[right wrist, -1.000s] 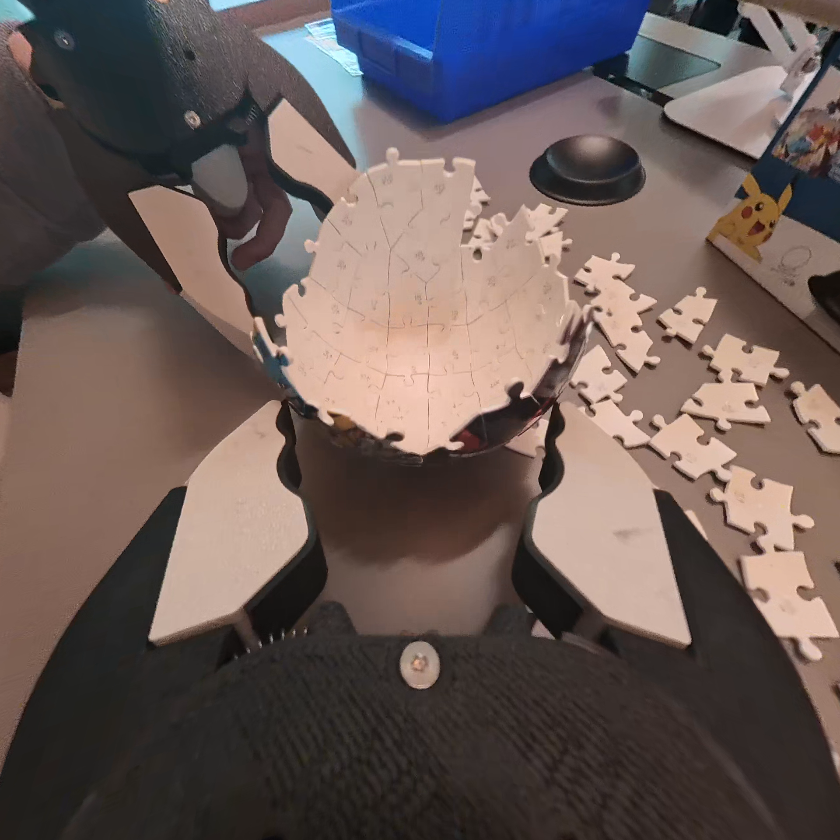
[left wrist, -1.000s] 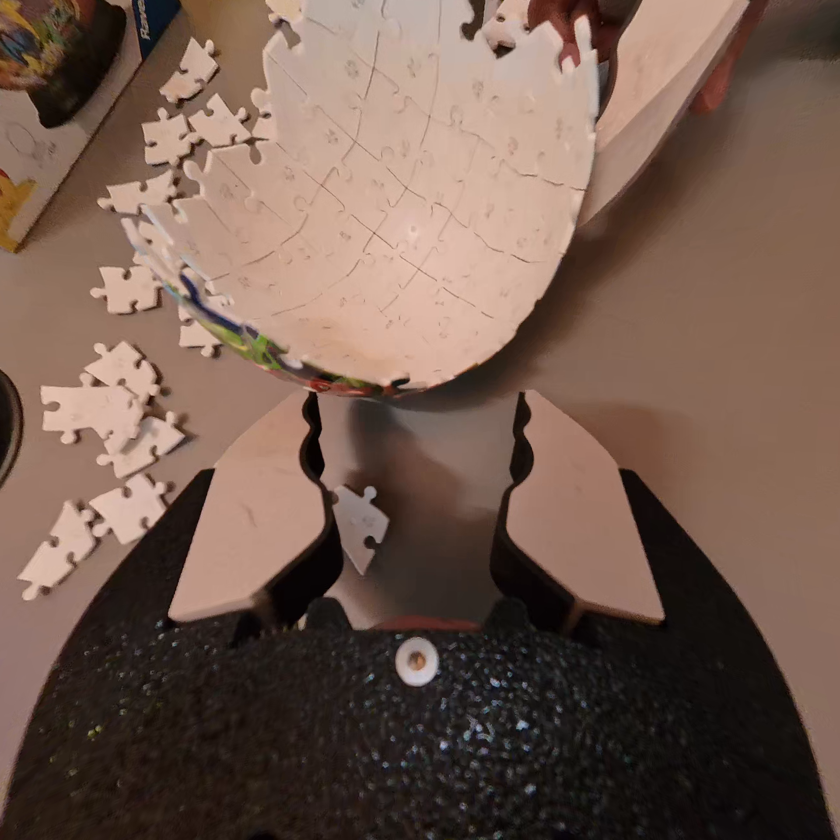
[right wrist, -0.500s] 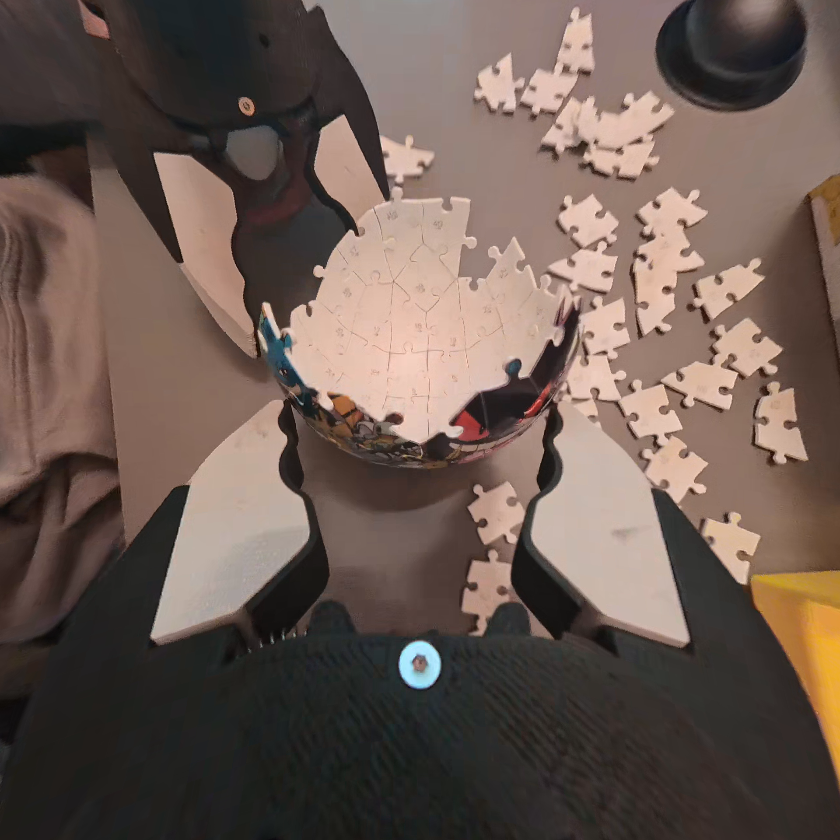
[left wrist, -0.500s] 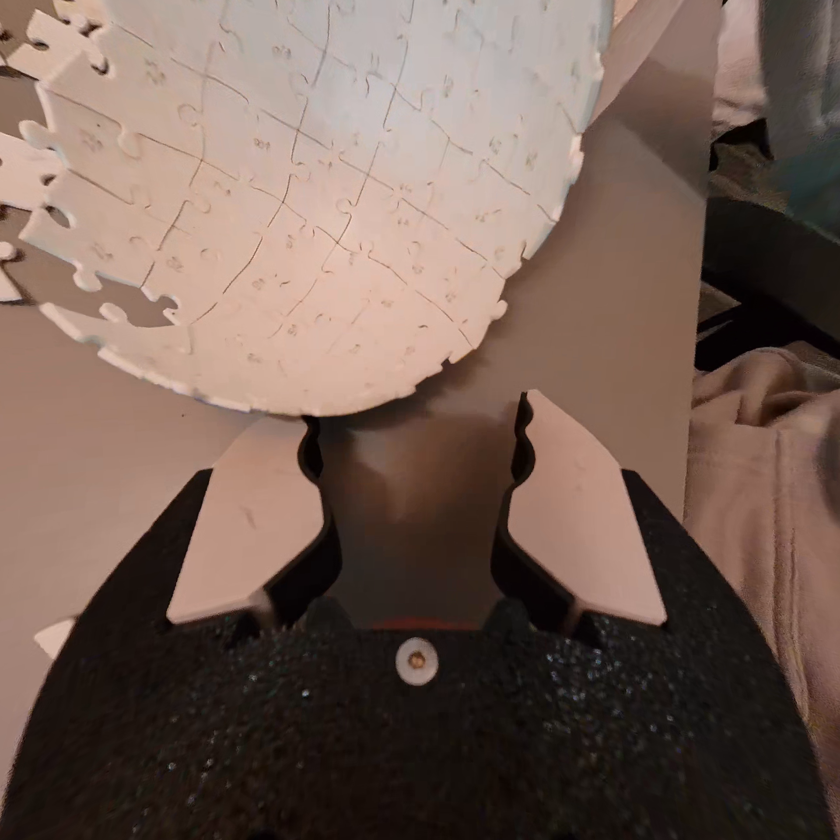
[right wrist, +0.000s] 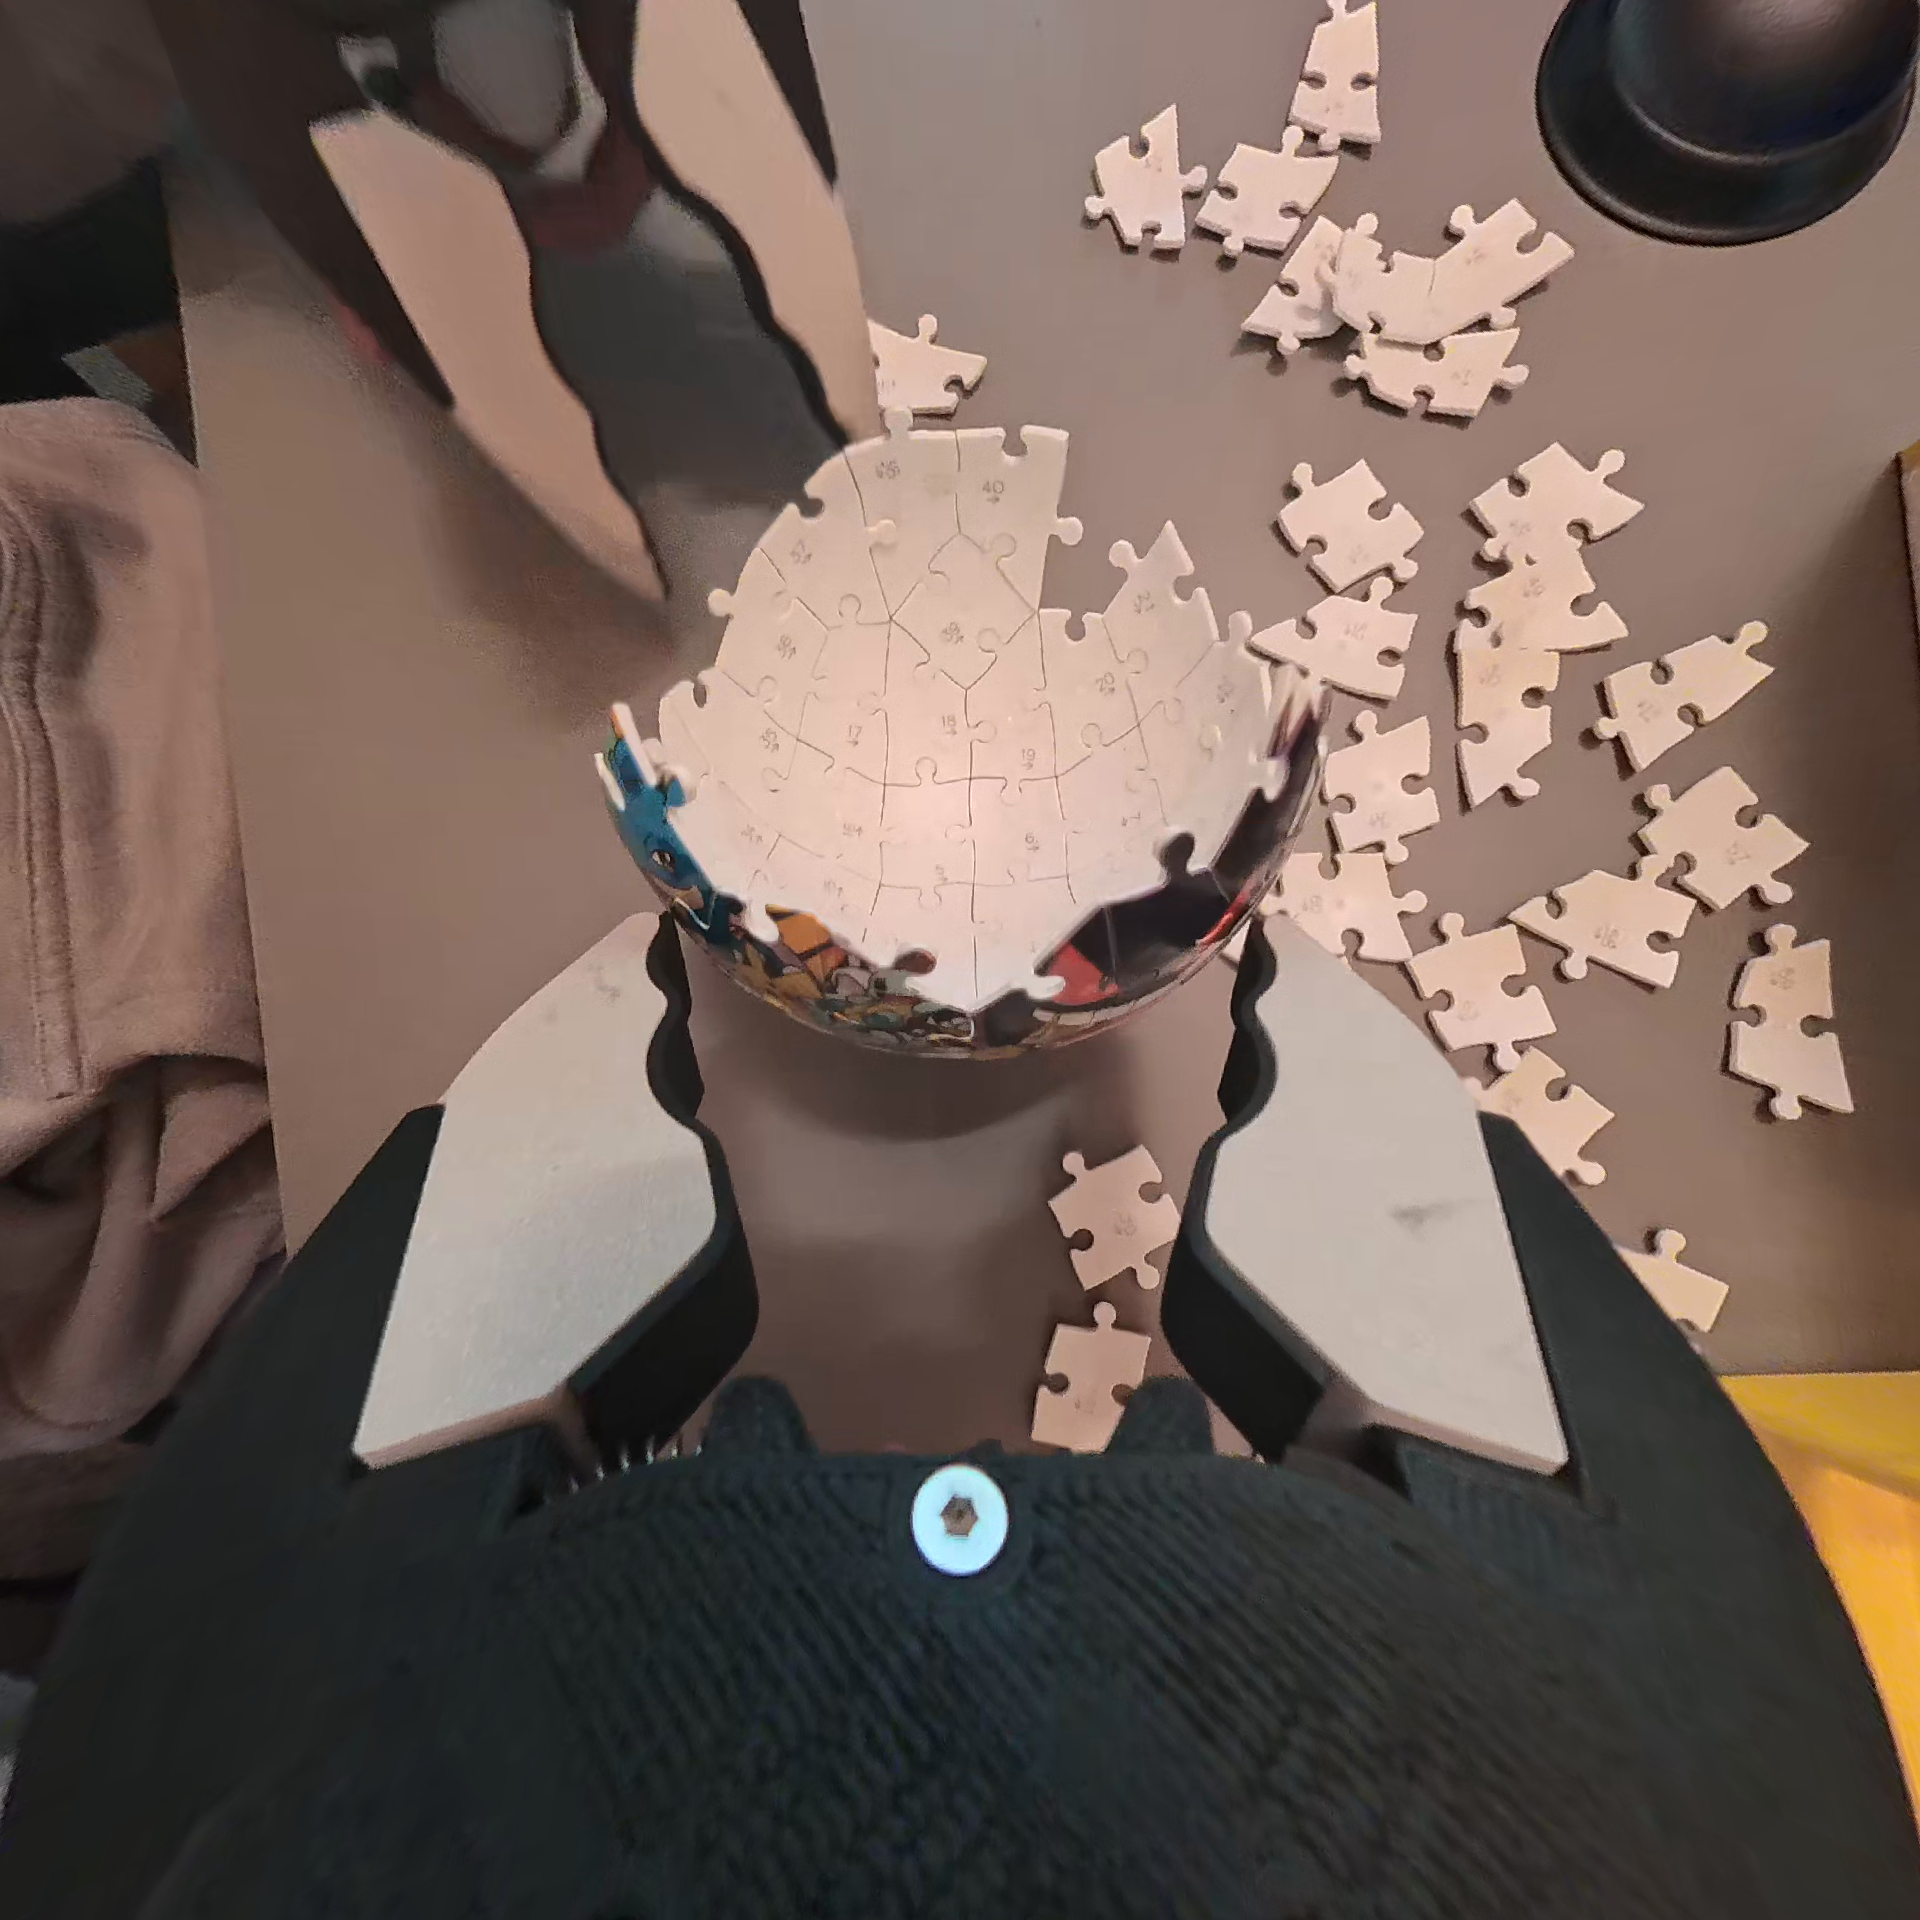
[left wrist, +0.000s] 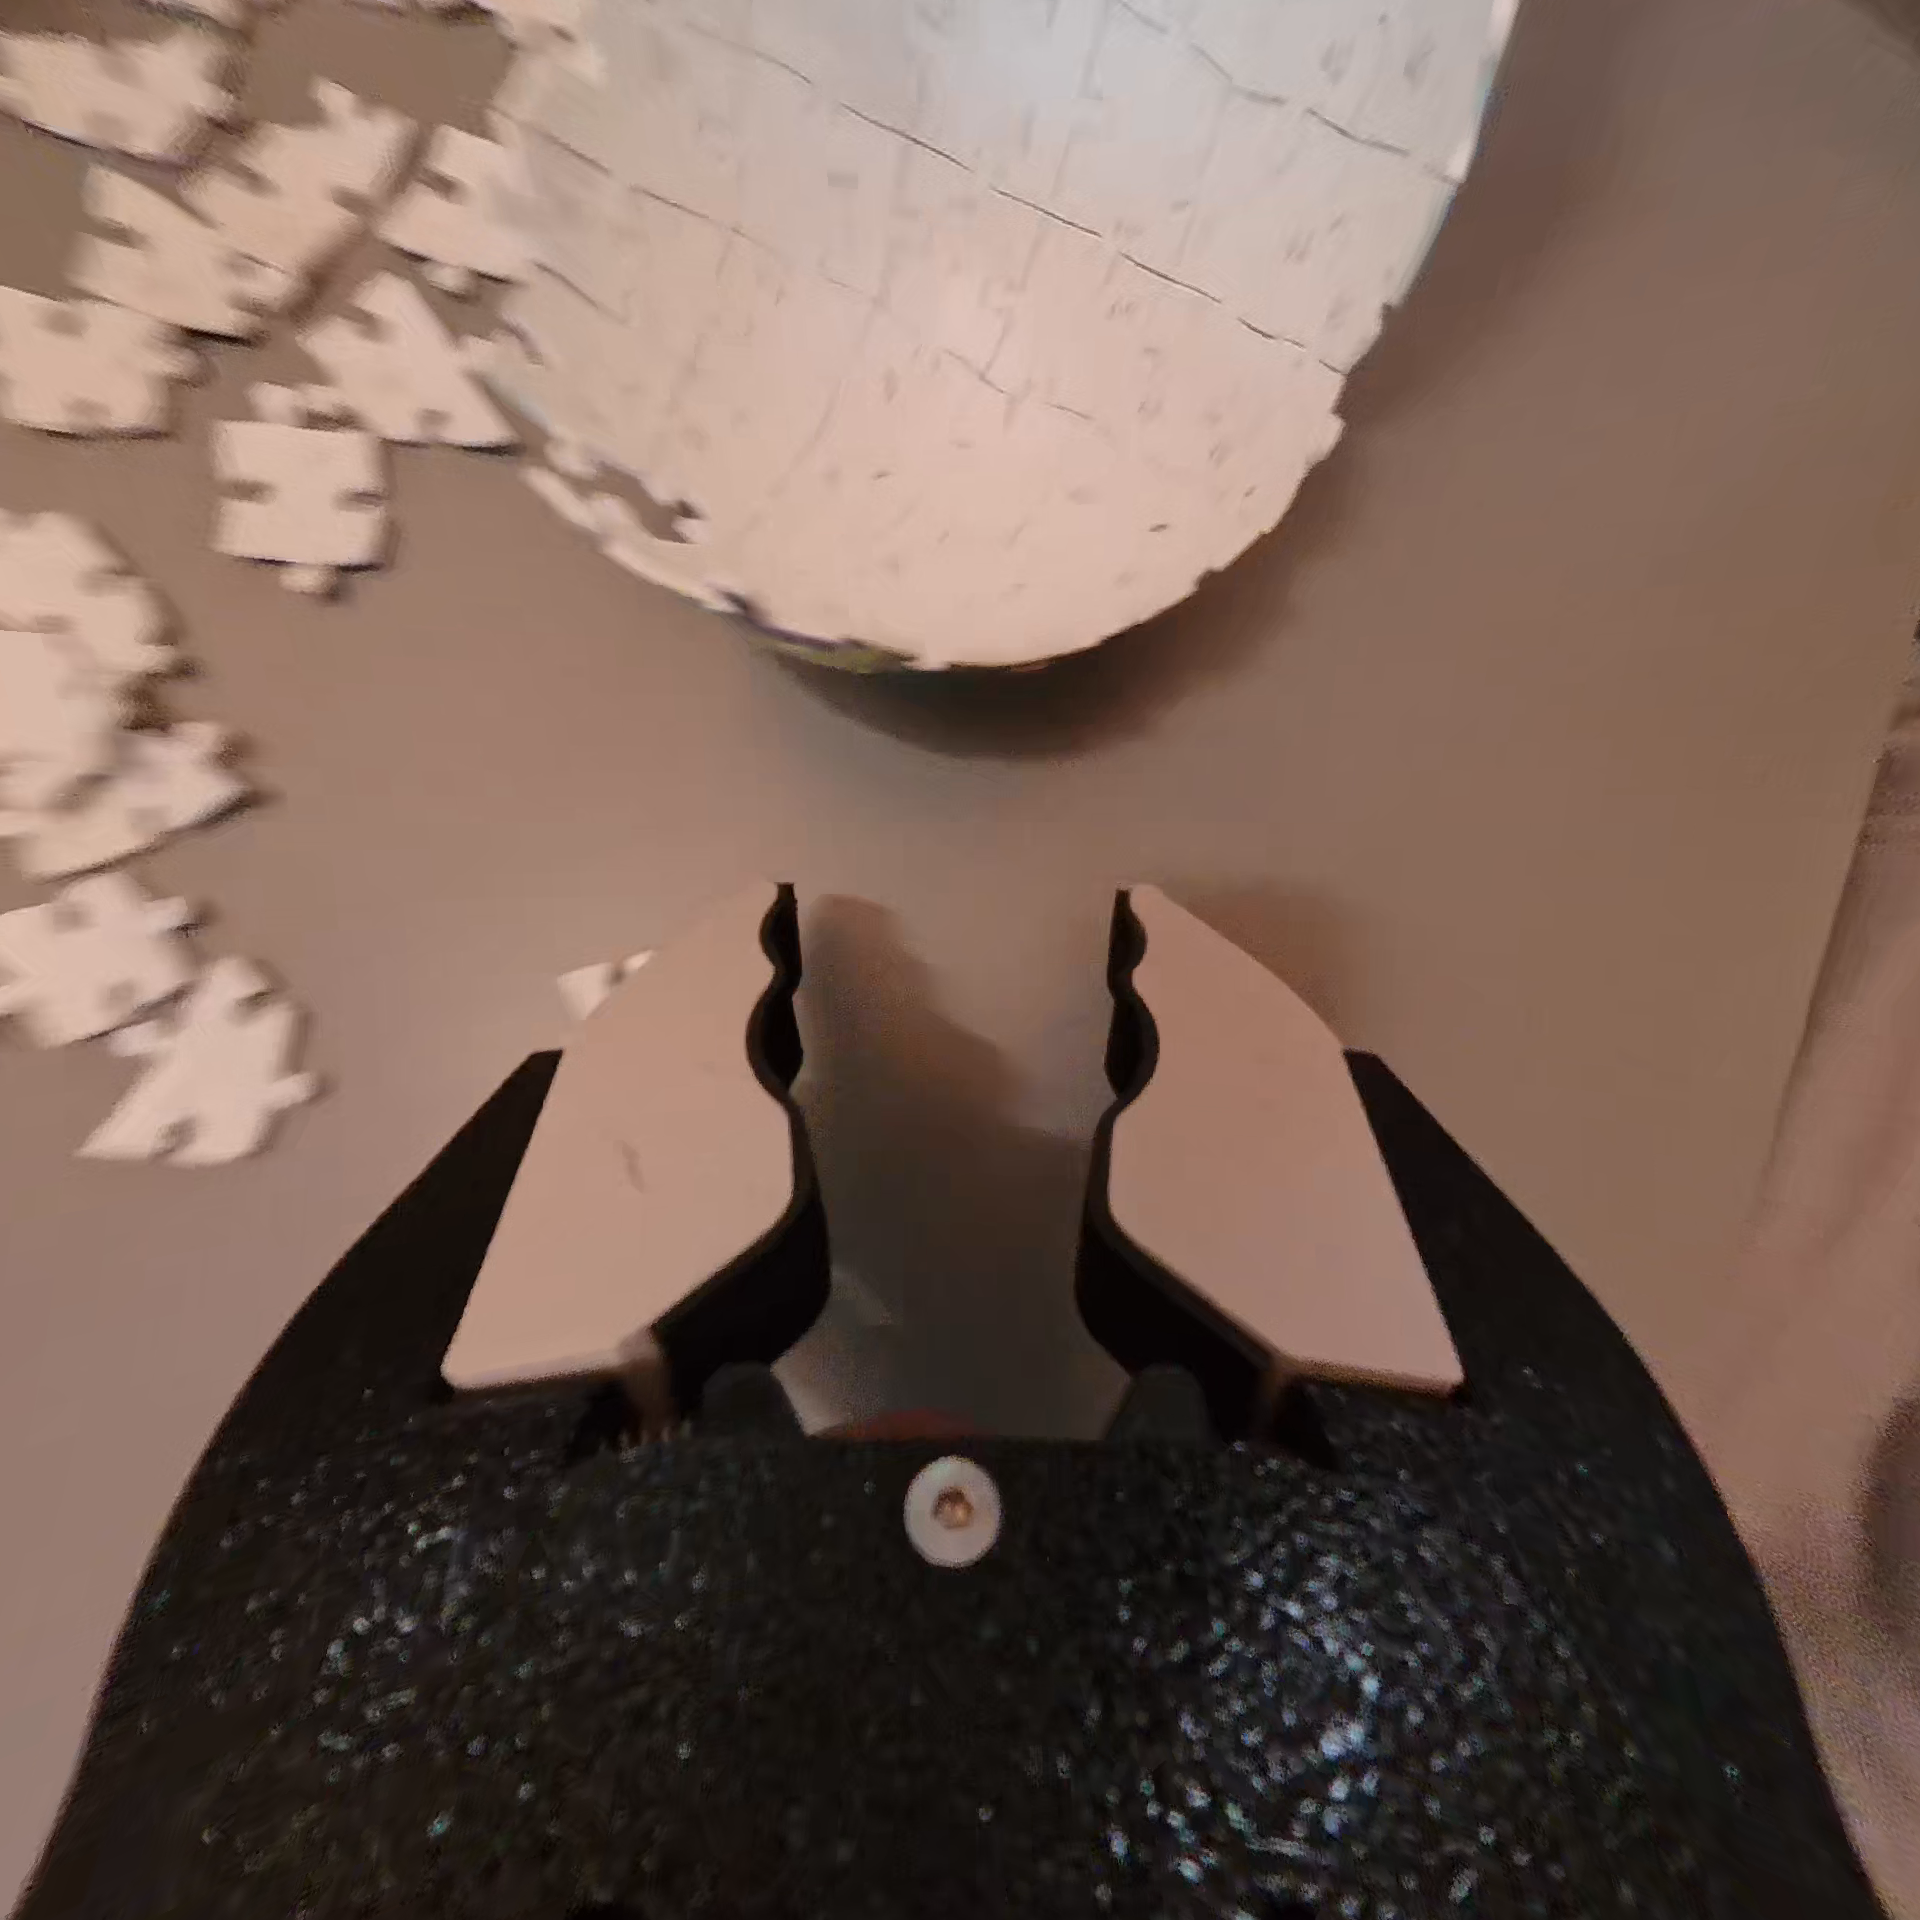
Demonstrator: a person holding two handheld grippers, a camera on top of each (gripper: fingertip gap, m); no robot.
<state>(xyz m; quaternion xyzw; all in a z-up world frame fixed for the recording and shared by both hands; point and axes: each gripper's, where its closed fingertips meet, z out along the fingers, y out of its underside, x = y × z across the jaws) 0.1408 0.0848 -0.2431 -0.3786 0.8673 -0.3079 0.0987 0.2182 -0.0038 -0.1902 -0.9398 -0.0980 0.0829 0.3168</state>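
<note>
A half-built round puzzle bowl (right wrist: 956, 748), white inside and printed in colours outside, stands on the grey-brown table (right wrist: 436, 831). My right gripper (right wrist: 958, 940) is open and empty. Its fingertips (right wrist: 665, 966) flank the bowl's near lower side; I cannot tell if they touch it. My left gripper (left wrist: 954, 914) is open, its jaws fairly narrow, and empty. It hovers a short way back from the bowl (left wrist: 987, 364). It also shows blurred in the right wrist view (right wrist: 748, 509), pointing at the bowl's far left rim. Loose white puzzle pieces (right wrist: 1507, 727) lie to the bowl's right.
A black round dish (right wrist: 1725, 114) sits at the far right. A yellow object (right wrist: 1849, 1475) is at the near right. Beige cloth (right wrist: 104, 831) hangs beyond the table's left edge. Two pieces (right wrist: 1112, 1216) lie between the right fingers. More blurred pieces (left wrist: 156, 727) lie left of the left gripper.
My left gripper has drawn back from the bowl and its jaws have narrowed. The right wrist view has tipped from a slant to looking down on the bowl, which stays between its fingertips.
</note>
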